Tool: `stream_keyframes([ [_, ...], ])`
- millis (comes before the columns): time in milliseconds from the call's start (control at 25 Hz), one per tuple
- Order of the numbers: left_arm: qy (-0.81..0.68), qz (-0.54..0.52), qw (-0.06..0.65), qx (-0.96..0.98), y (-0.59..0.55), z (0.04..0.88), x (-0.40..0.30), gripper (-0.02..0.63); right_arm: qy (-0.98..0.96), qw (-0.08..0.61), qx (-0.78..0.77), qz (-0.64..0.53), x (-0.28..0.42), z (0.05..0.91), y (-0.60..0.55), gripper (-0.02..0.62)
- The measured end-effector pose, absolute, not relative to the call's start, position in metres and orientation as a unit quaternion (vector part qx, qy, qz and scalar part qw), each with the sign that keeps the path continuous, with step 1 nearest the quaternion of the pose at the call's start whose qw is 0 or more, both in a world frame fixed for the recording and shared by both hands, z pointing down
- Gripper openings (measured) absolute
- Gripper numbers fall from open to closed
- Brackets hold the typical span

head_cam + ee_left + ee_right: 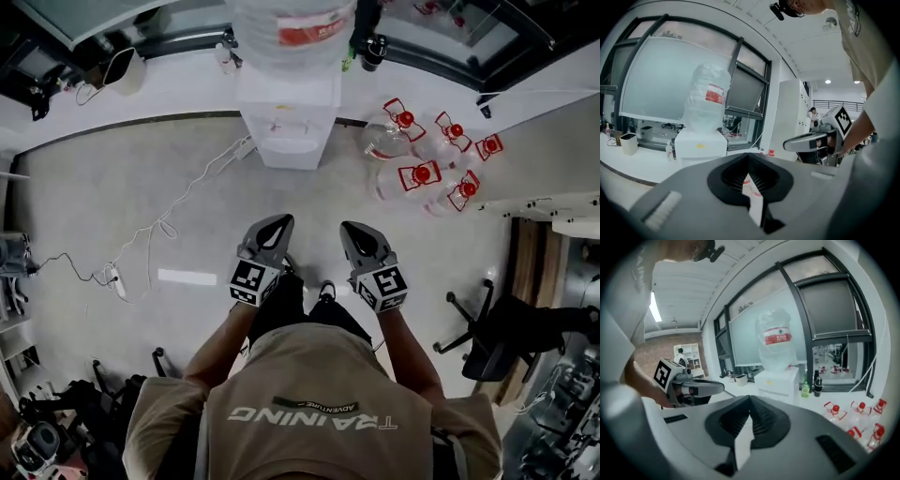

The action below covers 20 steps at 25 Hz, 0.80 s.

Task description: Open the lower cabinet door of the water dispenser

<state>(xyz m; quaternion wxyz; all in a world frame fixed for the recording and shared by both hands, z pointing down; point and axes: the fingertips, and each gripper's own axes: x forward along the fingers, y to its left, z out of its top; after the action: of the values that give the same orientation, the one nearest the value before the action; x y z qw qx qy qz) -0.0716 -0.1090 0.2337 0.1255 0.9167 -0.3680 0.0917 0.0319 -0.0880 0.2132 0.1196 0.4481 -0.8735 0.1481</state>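
The white water dispenser (289,127) stands against the window ledge with a large clear bottle (292,28) on top. Seen from above, its lower cabinet door does not show. My left gripper (277,223) and right gripper (353,229) are side by side over the floor, well short of the dispenser, both pointing at it. In the left gripper view the jaws of my left gripper (748,154) meet at the tips, empty, and hide the lower half of the dispenser (701,143). The right gripper (750,397) is likewise shut on nothing below the dispenser (780,379).
Several empty red-capped water bottles (427,159) lie on the floor right of the dispenser. A power strip with a cable (114,278) lies at the left. An office chair (497,342) stands at the right. A green bottle (805,389) and a dark one stand on the ledge.
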Motion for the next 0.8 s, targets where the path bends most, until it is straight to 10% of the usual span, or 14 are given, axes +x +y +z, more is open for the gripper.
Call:
stream_keyframes([
  [800, -0.491, 0.099, 0.069, 0.862, -0.184, 0.337, -0.056, 0.003, -0.874, 0.187, 0.417, 0.164, 0.087, 0.413, -0.131, 0.002],
])
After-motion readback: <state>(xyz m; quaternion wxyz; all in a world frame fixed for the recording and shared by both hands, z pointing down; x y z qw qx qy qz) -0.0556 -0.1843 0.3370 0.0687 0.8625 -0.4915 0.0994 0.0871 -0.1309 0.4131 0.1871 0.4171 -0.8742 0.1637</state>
